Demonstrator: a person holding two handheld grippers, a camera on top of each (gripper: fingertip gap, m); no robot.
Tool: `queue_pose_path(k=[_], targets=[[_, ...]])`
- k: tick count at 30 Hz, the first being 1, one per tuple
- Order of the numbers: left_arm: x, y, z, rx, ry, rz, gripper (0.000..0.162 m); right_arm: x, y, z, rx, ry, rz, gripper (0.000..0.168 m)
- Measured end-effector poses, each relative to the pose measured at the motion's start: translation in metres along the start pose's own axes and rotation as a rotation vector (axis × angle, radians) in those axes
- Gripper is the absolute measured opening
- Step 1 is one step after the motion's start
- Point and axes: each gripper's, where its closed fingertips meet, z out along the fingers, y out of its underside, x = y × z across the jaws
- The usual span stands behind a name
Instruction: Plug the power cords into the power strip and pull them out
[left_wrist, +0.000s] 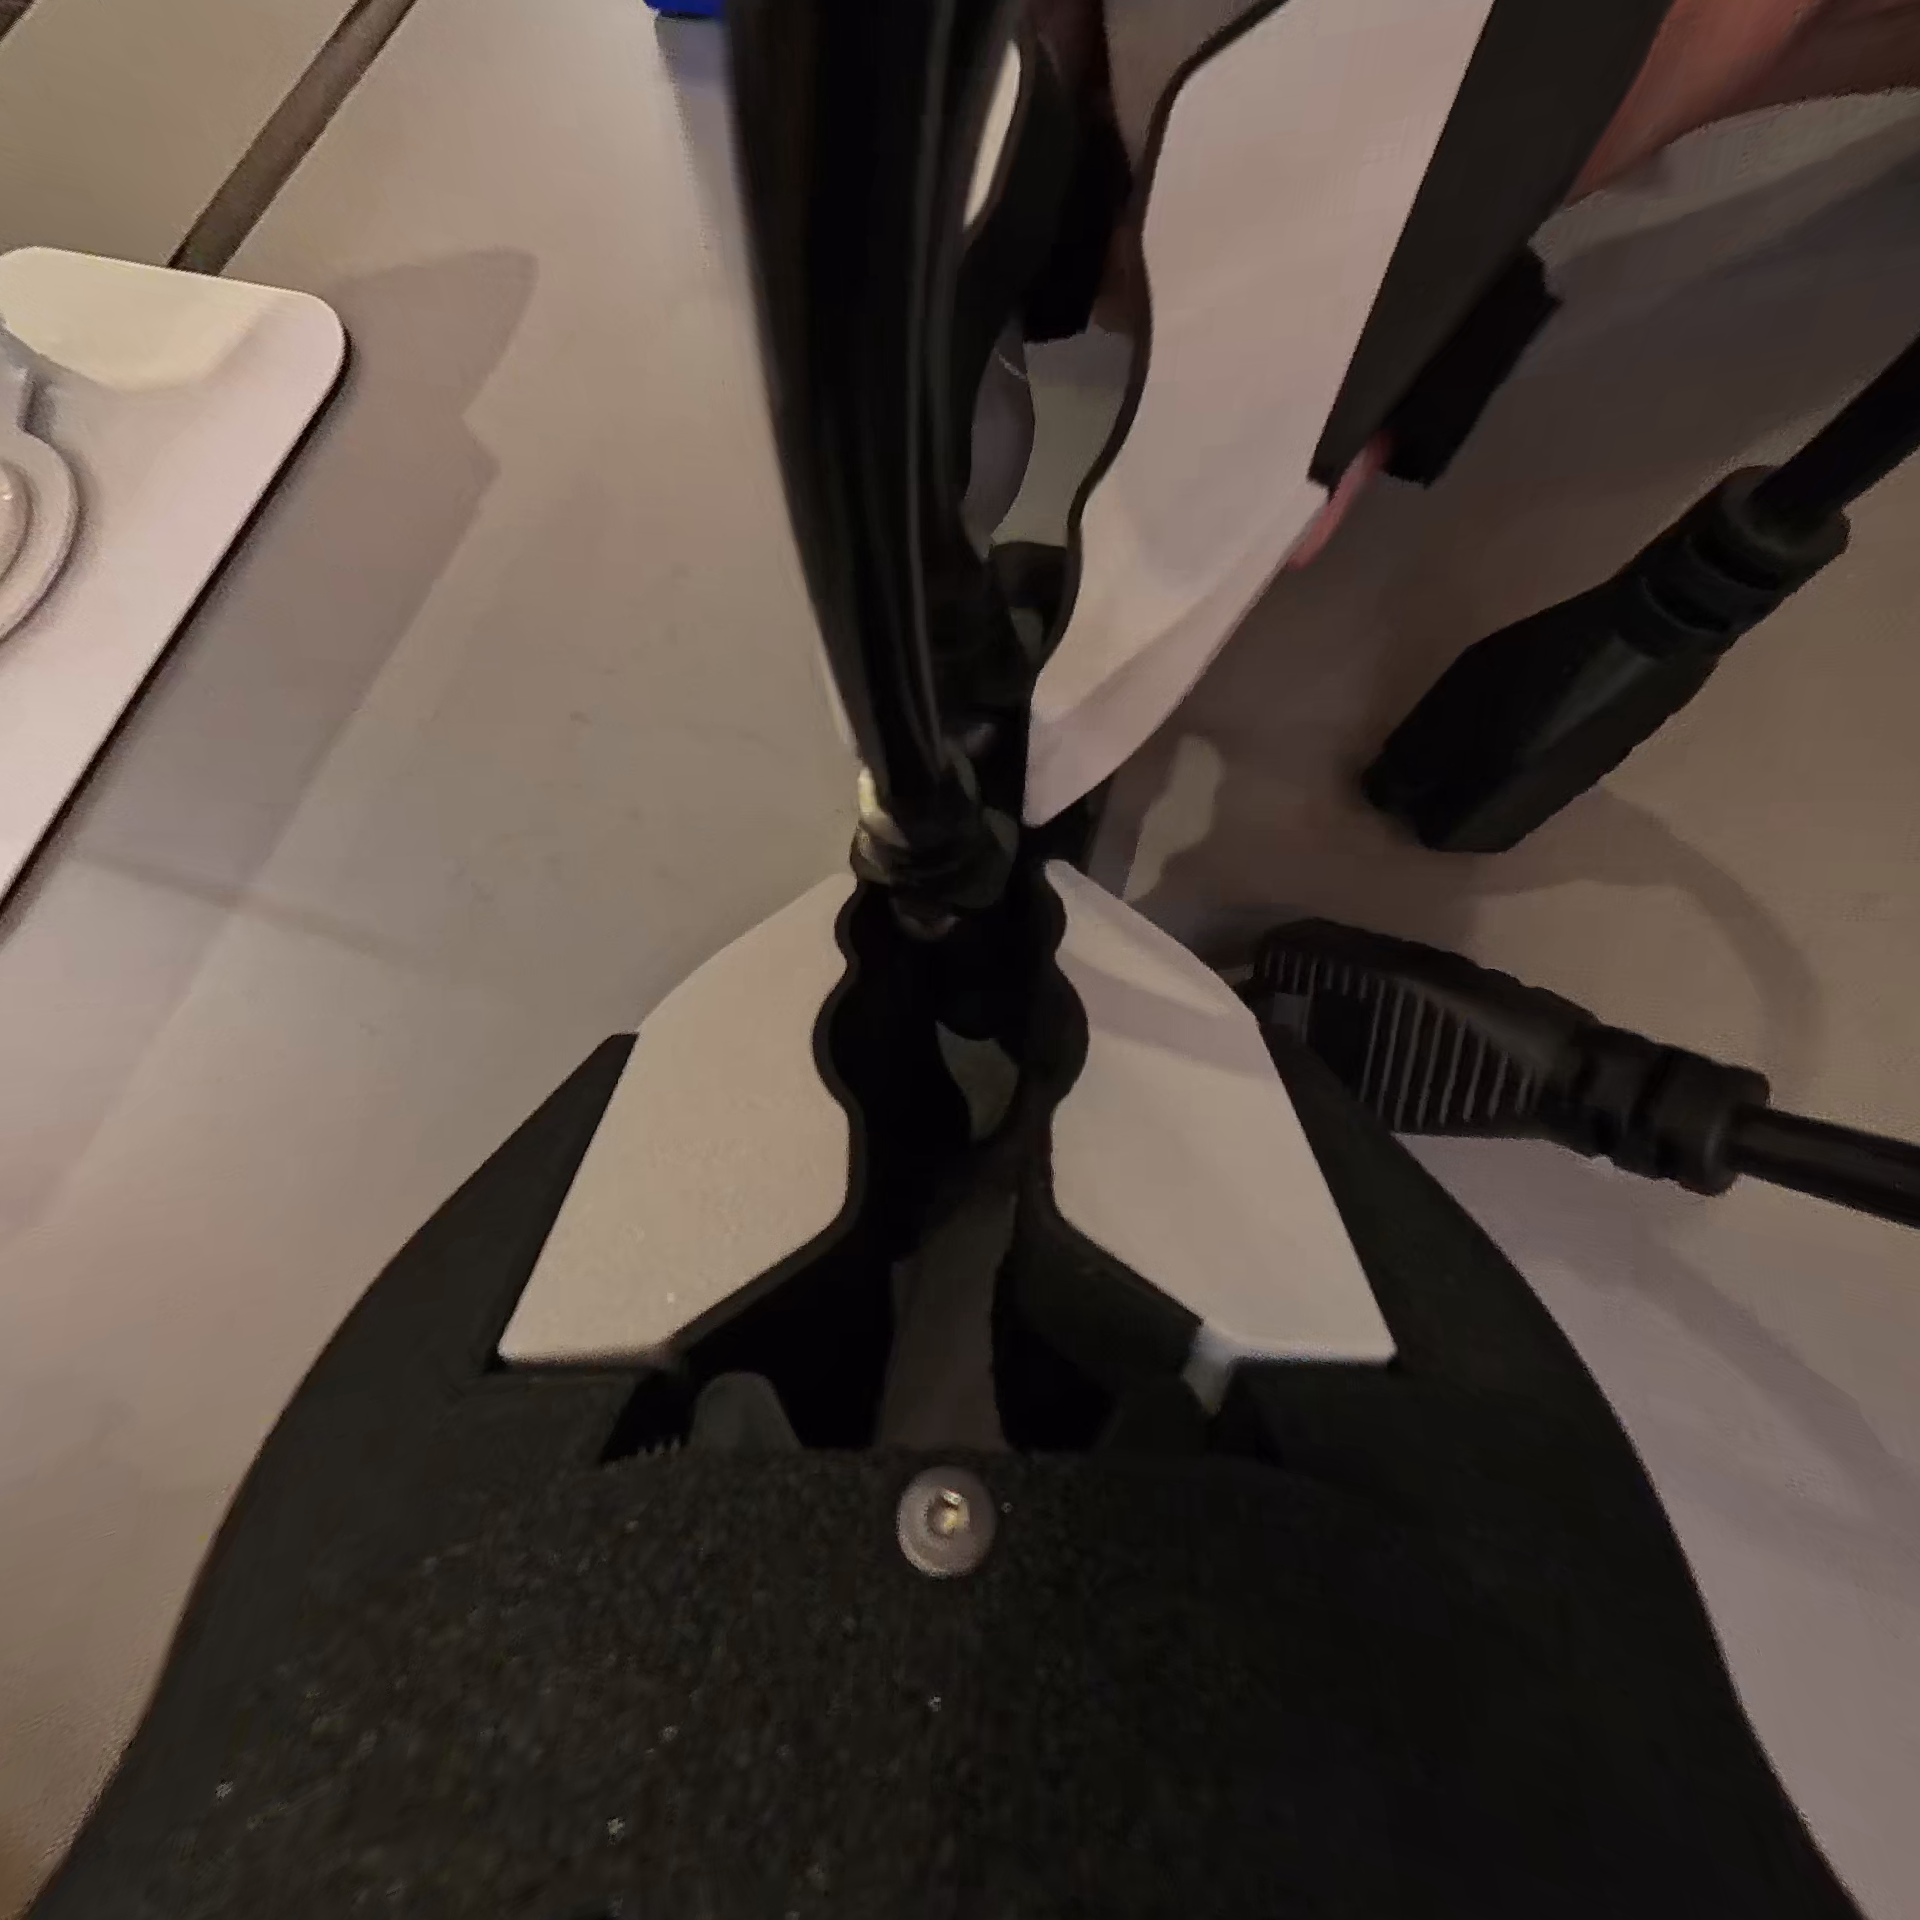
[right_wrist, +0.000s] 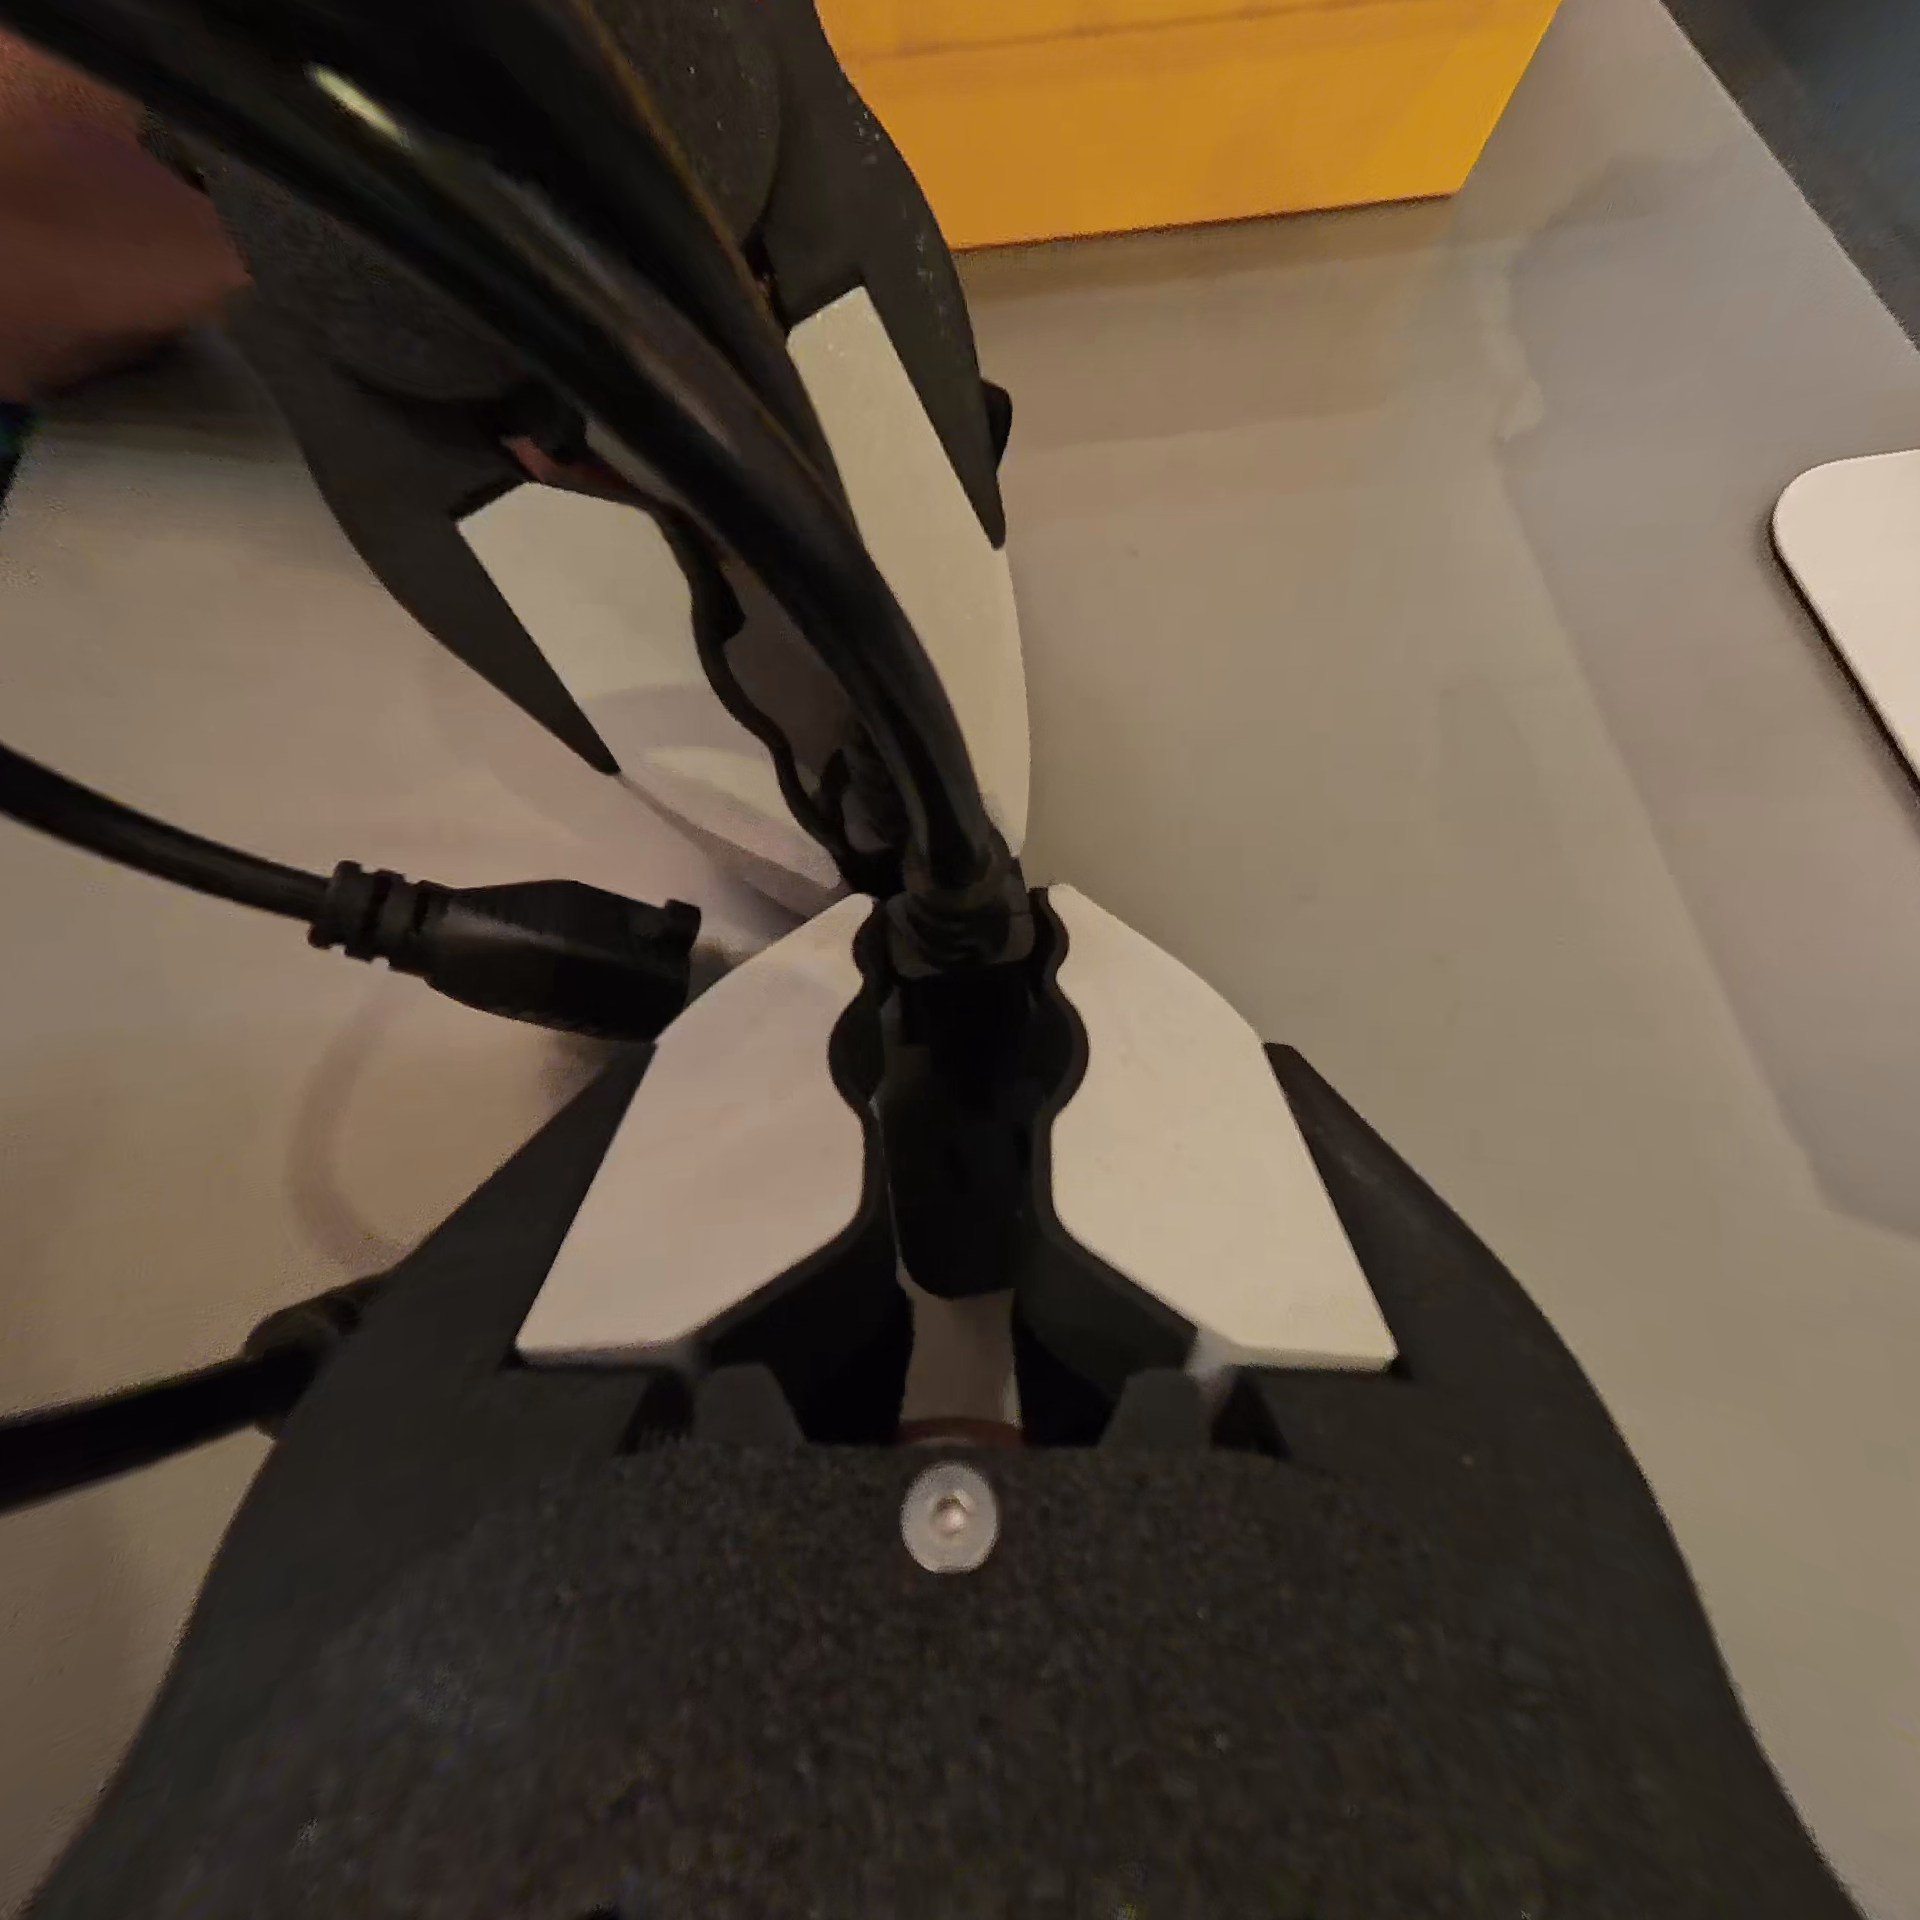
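A bundle of black power cords, tied with a wire tie, is held between both grippers above the table. My left gripper is shut on the bundle at the tie. My right gripper comes in from the upper right and meets it tip to tip. In the right wrist view my right gripper is shut on the same bundle, with the left gripper opposite. The white power strip lies at the left, apart from the cords; its corner shows at the right.
A black connector end and a ribbed black plug lie loose on the grey table to the right; one connector shows left of my right gripper. A yellow box stands at the far edge. A hand holds the left gripper. Both grippers' tips are close together, under 4 cm apart.
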Motion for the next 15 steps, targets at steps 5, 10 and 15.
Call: queue_pose_path(k=[5,10,15], targets=[[0.005,0.001,-0.001,0.013,0.04,-0.016,0.03,-0.005,0.004,-0.006,0.031,-0.058,0.013,0.025],[-0.002,0.003,-0.002,-0.011,0.017,-0.029,0.03,0.001,-0.003,0.002,-0.012,-0.013,-0.012,0.024],[0.003,0.004,-0.004,-0.011,0.042,-0.025,0.029,-0.004,0.0,-0.001,0.033,-0.064,0.019,0.024]])
